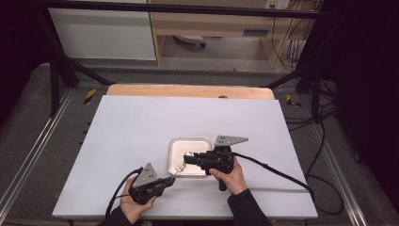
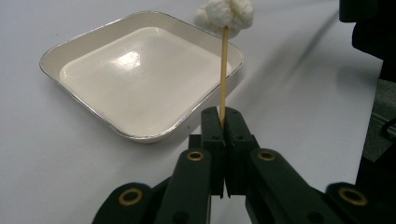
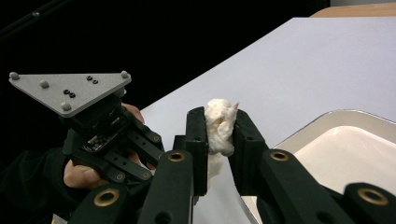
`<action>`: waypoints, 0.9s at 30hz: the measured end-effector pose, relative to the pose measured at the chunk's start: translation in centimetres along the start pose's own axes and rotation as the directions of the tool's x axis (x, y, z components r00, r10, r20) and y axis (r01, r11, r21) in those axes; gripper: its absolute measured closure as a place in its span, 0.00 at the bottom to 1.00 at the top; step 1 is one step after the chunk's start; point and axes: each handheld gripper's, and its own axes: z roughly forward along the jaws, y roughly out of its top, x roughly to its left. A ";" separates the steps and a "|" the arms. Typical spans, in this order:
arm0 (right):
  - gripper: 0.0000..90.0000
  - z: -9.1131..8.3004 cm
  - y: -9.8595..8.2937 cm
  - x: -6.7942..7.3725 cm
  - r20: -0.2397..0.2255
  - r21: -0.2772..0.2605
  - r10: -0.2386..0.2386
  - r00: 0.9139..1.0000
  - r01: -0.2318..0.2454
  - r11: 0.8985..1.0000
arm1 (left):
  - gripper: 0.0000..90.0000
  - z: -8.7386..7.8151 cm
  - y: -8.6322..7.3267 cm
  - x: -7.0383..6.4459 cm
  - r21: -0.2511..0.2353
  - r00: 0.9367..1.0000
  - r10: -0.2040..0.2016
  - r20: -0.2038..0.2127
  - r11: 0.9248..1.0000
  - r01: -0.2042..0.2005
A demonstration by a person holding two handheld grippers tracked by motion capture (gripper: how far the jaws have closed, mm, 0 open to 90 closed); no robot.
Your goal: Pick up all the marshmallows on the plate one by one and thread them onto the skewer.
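Left tongs: I am clamping them together on the lower end of a thin wooden skewer, near the front left of the white surface.
Right tongs: I am squeezing them on the white marshmallow at the skewer's top, just over the tray's near edge.
Tray: a shallow, square, cream tray with a silver rim is sitting empty at mid-surface, just beside and beyond the skewer.
Risk: the soft marshmallow is already bulging between my right tongs; I judge it could tear or stick to them, and a sideways tug could snap the skewer or twist it loose.
Surroundings: cables are trailing off to the right, well apart.
Obstruction: nothing is standing between marshmallow and tray.
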 end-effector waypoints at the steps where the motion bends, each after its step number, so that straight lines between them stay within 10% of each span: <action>1: 0.89 0.0 0.0 0.0 -0.001 0.000 0.004 1.000 -0.004 1.000 | 0.98 0.0 0.0 0.0 0.000 1.000 0.000 0.001 1.000 0.000; 27: 0.89 0.4 -0.6 -0.1 -0.011 0.026 0.007 1.000 -0.006 1.000 | 0.98 0.1 0.1 -0.1 0.002 1.000 0.006 0.004 1.000 -0.006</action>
